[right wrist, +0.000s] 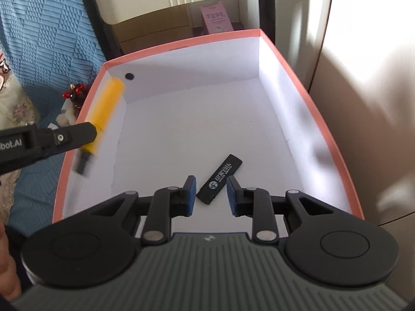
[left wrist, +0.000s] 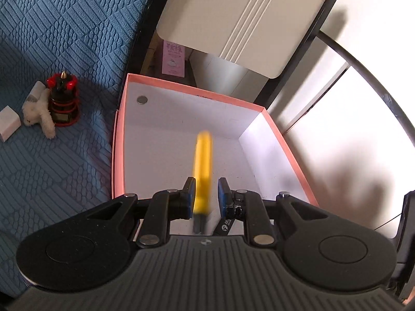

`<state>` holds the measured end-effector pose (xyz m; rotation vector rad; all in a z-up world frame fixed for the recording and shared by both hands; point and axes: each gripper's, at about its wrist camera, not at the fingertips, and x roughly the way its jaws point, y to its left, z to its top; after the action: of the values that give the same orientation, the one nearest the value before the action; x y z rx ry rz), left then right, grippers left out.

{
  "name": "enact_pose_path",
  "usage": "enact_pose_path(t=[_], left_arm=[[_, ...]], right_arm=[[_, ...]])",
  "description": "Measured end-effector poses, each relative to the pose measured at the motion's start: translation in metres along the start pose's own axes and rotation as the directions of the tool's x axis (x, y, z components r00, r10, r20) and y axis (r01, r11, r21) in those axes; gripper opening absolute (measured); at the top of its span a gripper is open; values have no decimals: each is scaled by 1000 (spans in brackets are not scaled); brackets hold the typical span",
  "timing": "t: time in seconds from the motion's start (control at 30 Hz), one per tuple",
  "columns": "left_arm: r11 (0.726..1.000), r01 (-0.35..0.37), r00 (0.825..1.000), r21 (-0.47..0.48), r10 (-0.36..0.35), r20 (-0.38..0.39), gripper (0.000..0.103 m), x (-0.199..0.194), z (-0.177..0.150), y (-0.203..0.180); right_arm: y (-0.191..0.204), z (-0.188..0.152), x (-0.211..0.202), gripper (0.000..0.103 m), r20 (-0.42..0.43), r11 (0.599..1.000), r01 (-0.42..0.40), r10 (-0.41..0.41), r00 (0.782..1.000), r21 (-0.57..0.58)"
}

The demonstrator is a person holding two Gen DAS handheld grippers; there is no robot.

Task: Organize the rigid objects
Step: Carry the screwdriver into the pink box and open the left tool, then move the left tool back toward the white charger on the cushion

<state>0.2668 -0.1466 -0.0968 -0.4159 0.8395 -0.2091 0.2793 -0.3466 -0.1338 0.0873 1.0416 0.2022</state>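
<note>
A pink-rimmed white box [left wrist: 122,134] [right wrist: 306,83] sits open below both grippers. My left gripper [left wrist: 206,198] holds a blurred yellow stick with a dark end [left wrist: 203,171] between its blue pads, the pads slightly apart around it, over the box's left side; it also shows in the right wrist view [right wrist: 103,114]. My right gripper [right wrist: 210,195] is open and empty just above a flat black bar with white print [right wrist: 220,178] lying on the box floor. A red and black figurine [left wrist: 62,101] and a white plush toy [left wrist: 39,114] lie on the blue bedspread.
The blue quilted bedspread [left wrist: 52,39] lies left of the box. White small blocks [left wrist: 9,125] rest beside the plush. A beige chair [left wrist: 246,18] and a pink carton [left wrist: 173,57] stand beyond the box. A white wall is on the right.
</note>
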Motion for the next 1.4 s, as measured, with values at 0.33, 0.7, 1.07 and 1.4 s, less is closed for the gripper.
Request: enact_pose_path(t=[0.33, 0.7, 1.07, 1.4], left_arm=[[998, 7, 998, 57, -10, 55, 21, -41, 10, -6], [997, -2, 980, 80, -14, 200, 22, -120, 23, 17], [995, -85, 955, 58, 64, 289, 22, -186, 18, 69], [990, -137, 951, 22, 125, 281, 22, -203, -6, 107]], right_arm=[[13, 9, -32, 29, 65, 1000, -7, 8, 998, -13], [66, 15, -91, 29, 188, 997, -37, 48, 981, -65], [134, -17, -104, 29, 201, 980, -118, 149, 968, -158], [174, -38, -100, 29, 202, 963, -153, 199, 959, -223]])
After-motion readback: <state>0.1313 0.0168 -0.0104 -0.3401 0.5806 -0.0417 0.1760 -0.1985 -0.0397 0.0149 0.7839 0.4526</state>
